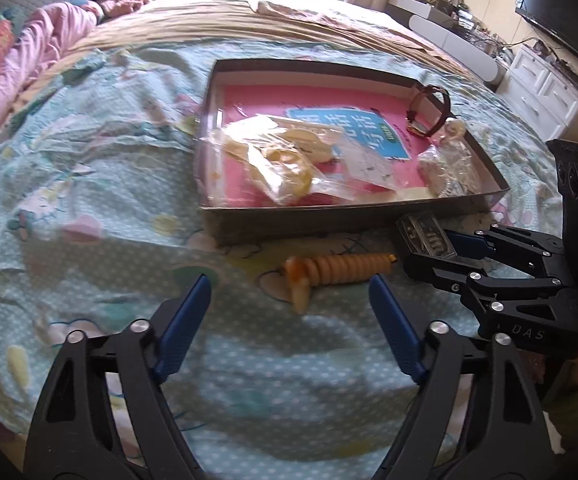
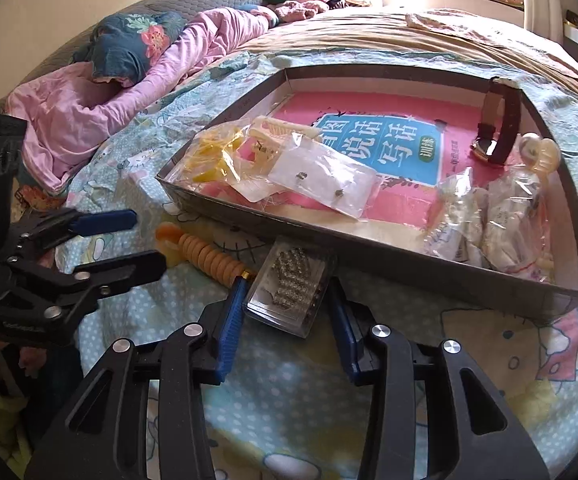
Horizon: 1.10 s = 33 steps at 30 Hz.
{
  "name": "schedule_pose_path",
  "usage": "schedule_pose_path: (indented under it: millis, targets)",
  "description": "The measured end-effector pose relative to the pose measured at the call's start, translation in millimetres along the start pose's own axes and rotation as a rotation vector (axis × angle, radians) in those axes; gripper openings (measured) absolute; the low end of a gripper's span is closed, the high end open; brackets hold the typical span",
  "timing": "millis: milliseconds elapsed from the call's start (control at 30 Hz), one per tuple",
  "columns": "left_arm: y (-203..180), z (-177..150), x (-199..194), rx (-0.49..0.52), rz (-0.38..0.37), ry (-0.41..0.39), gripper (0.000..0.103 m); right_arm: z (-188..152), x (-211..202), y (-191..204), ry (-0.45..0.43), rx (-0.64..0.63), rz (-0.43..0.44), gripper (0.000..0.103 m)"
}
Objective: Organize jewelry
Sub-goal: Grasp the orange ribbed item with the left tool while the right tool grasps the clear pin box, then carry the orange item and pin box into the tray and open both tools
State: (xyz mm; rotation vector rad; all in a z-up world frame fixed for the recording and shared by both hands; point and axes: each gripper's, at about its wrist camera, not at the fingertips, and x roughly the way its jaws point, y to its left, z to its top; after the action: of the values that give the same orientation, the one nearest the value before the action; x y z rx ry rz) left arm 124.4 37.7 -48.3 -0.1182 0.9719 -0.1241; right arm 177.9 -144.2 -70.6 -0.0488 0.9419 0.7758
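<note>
**Two hand-held grippers working at the near edge of the bed, beside the jewelry tray**

The right hand-held gripper [image 2: 285,300] is standing around a small clear case [image 2: 291,294] of sparkly jewelry, which is lying on the bed [image 2: 289,380] just outside the near wall of the tray [image 2: 429,268]. Its blue pads are sitting close on either side of the case; whether they are pressing on it I cannot tell. The left hand-held gripper [image 1: 289,312] is hovering with its jaws fairly wide and nothing between them, pointing down at the patterned sheet just short of an orange ribbed hair clip [image 1: 341,270].

The clip is lying between the two grippers, near the tray's near wall, with one end almost touching the clear case. The strip of bed between the tray and the near edge is narrow and is taken up by the clip, the case and both grippers. To the tray's left the sheet is lying open and wrinkled as far as a pink quilt [image 2: 89,112] along the bed's left side.

One tray is sitting in the middle of the bed. Inside it one pink book [image 2: 389,144] is covering the bottom. One brown-strapped watch [image 2: 497,128] is standing at its far right corner, with one pale clip [image 2: 539,152] beside it. Several clear plastic bags are lying in two clusters, one by the near left corner [image 2: 321,180] and one by the near right [image 2: 489,216]; their exact count I cannot tell.
</note>
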Motion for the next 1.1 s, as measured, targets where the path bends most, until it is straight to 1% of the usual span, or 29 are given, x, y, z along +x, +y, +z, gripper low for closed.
schedule_pose_path:
  millis: [167, 267, 367, 400, 433, 500, 600, 733, 900, 1100]
  targets:
    - [-18, 2, 17, 0.010, -0.033, 0.034, 0.067, -2, -23, -15, -0.035, 0.028, -0.013, 0.039]
    - [-26, 3, 27, 0.027, -0.013, 0.053, 0.067, -5, -40, -25, -0.065, 0.054, -0.022, 0.039]
    - [-34, 5, 36, 0.063, 0.034, 0.056, 0.067, -7, -52, -30, -0.086, 0.064, -0.033, 0.039]
    - [-36, 6, 36, 0.074, 0.046, 0.050, 0.067, -8, -57, -32, -0.092, 0.069, -0.034, 0.039]
    - [-38, 6, 37, 0.091, 0.061, 0.042, 0.064, -9, -59, -33, -0.097, 0.072, -0.033, 0.039]
    - [-39, 5, 37, 0.101, 0.067, 0.032, 0.061, -11, -66, -37, -0.107, 0.077, -0.034, 0.039]
    - [-35, 5, 29, 0.085, 0.046, 0.016, 0.060, -13, -74, -40, -0.120, 0.081, -0.030, 0.038]
    - [-35, 8, 2, 0.071, 0.011, -0.040, 0.060, -11, -85, -42, -0.143, 0.080, -0.028, 0.038]
    - [-41, 23, -22, 0.065, -0.011, -0.104, 0.060, -6, -96, -47, -0.176, 0.082, -0.043, 0.038]
    - [-55, 41, -32, 0.084, -0.029, -0.146, 0.060, 2, -108, -49, -0.207, 0.058, -0.070, 0.038]
